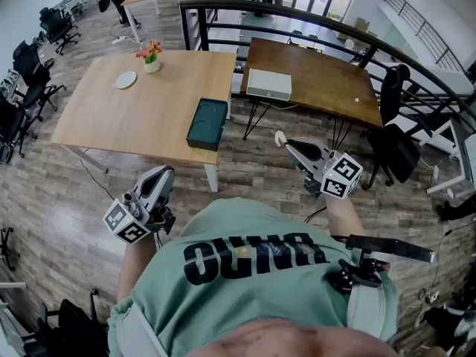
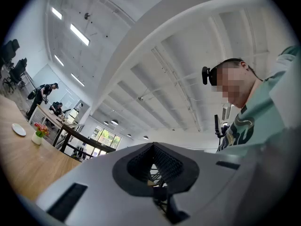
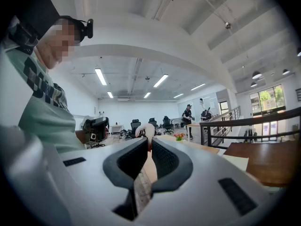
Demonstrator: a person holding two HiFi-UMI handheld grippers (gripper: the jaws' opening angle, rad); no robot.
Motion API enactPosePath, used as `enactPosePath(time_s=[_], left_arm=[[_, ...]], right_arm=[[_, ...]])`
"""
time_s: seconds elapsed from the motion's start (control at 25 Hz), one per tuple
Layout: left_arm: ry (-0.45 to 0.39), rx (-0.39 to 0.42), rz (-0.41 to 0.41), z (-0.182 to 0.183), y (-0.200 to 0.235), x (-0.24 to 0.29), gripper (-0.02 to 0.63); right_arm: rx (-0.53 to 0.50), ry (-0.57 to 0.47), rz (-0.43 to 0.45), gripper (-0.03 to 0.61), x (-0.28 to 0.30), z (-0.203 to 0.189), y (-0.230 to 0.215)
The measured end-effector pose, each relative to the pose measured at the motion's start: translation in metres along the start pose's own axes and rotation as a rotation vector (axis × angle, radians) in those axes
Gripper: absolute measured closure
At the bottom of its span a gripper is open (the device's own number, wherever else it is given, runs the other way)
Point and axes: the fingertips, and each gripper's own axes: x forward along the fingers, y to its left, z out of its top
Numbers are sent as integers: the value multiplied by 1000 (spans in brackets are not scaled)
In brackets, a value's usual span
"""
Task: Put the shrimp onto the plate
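Shrimp (image 1: 280, 137) first, head view: it's a small pale curved thing poking out of the tips of the right gripper (image 1: 288, 146), held up in the air in front of the person and well away from any table. The plate (image 1: 126, 79) is a small white round one at the far-left end of the light wood table (image 1: 97, 117), near a little vase of flowers (image 1: 151, 56). A dark green tray (image 1: 207, 123) sits at the table's near edge. The left gripper (image 1: 165, 173) hangs low by the person's side.

Left gripper view: the left gripper (image 2: 153, 145) has its ribbed black pads pressed together with nothing between them. The plate (image 2: 19, 130) shows way off on the smooth wood.

Right gripper view: the right gripper (image 3: 149, 142) is down to a narrow slit, nipping the shrimp (image 3: 145, 132) right at the tips. It looks whitish with a pink tinge and rounded.

My guess is it's very light, a bit soft and maybe slick, so it could squirt out of a tip pinch. The thick middle of the body seems the safest place to hold, not the thin tail.
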Motion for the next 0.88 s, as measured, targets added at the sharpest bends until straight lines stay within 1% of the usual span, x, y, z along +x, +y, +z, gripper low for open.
enactPosePath(time_s=[0.88], left_arm=[[-12, 11, 3, 6, 1, -4, 618]], right_arm=[[-32, 9, 13, 540, 8, 11, 3]])
